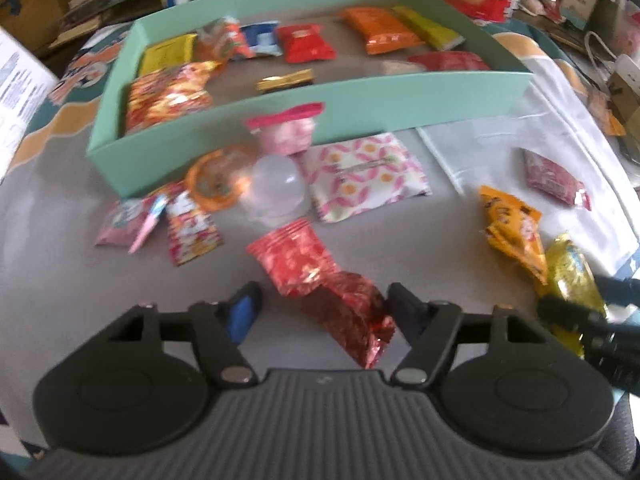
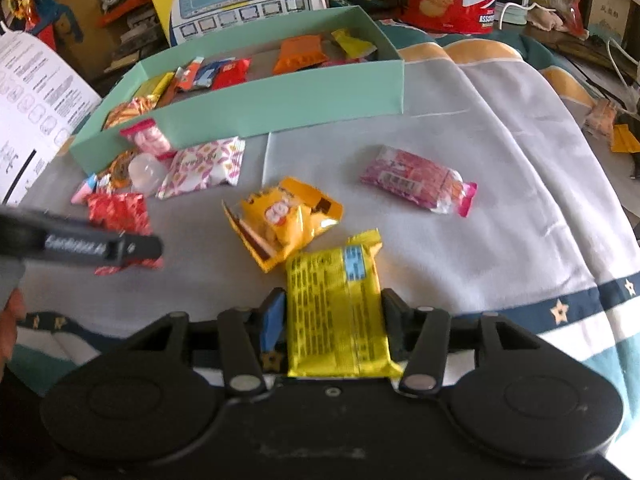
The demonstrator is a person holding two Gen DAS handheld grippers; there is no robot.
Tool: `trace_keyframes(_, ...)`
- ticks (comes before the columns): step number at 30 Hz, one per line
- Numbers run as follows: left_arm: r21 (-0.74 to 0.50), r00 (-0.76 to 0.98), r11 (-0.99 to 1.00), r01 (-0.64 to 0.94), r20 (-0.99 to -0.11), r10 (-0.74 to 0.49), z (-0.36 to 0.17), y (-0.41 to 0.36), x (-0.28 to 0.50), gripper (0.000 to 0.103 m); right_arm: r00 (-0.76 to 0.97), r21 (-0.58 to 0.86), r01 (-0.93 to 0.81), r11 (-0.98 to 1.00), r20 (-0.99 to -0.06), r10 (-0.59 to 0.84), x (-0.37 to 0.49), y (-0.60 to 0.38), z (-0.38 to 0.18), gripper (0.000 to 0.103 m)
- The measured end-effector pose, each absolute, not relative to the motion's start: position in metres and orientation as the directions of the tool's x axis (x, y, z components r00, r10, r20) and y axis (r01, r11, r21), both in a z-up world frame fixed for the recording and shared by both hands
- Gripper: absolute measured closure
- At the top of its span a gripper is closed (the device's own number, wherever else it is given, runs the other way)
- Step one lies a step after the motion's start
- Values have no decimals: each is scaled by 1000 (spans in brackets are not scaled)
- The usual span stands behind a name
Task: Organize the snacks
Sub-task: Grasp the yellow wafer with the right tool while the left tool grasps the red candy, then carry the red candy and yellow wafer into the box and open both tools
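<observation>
Right gripper (image 2: 330, 312): pinching yellow pack (image 2: 336, 312), lying on the cloth (image 2: 500, 200).
Left gripper (image 1: 324, 306): spread; red pack (image 1: 352, 316) between fingers, right finger touching, left finger apart.
Orange pack (image 2: 280, 220): just beyond yellow pack.
Green box (image 2: 280, 108): farther back, snacks inside.
</observation>
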State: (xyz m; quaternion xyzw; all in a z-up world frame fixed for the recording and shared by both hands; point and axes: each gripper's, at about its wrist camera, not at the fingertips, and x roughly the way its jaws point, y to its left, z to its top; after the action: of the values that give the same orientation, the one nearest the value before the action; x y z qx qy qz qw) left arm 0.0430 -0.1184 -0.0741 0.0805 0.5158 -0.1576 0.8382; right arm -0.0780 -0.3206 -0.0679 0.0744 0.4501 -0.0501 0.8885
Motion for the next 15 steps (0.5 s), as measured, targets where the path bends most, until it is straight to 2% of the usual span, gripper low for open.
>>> trace_keyframes(3, -38, 413, 942, 333, -892, -182, -75, -112, 42, 28, 592, 51, 128, 990, -805, -35, -73, -316, -69, 53)
trace_keyframes(4, -34, 415, 940, 338, -892, -181, -75, -112, 40, 33, 592, 30, 117, 993, -805, -45, -73, -314, -70, 55)
trace_keyframes(6, -29, 434, 929, 370, -878, -201, -72, -114, 33, 74, 594, 26, 111, 994, -803, -45, -75, -313, -70, 56)
trace_keyframes(7, -34, 431, 922, 386, -877, -213, -72, -116, 32, 75, 594, 41, 120, 992, -804, -38, -77, -314, -69, 56)
trace_keyframes(8, -44, 427, 917, 397, -875, -227, -71, -117, 30, 92, 593, 59, 133, 989, -804, -32, -79, -316, -68, 56)
trace_keyframes(15, -94, 423, 908, 409, -862, -279, -63, -115, 28, 94, 602, 184, 216, 959, -798, 17, -84, -339, -55, 57)
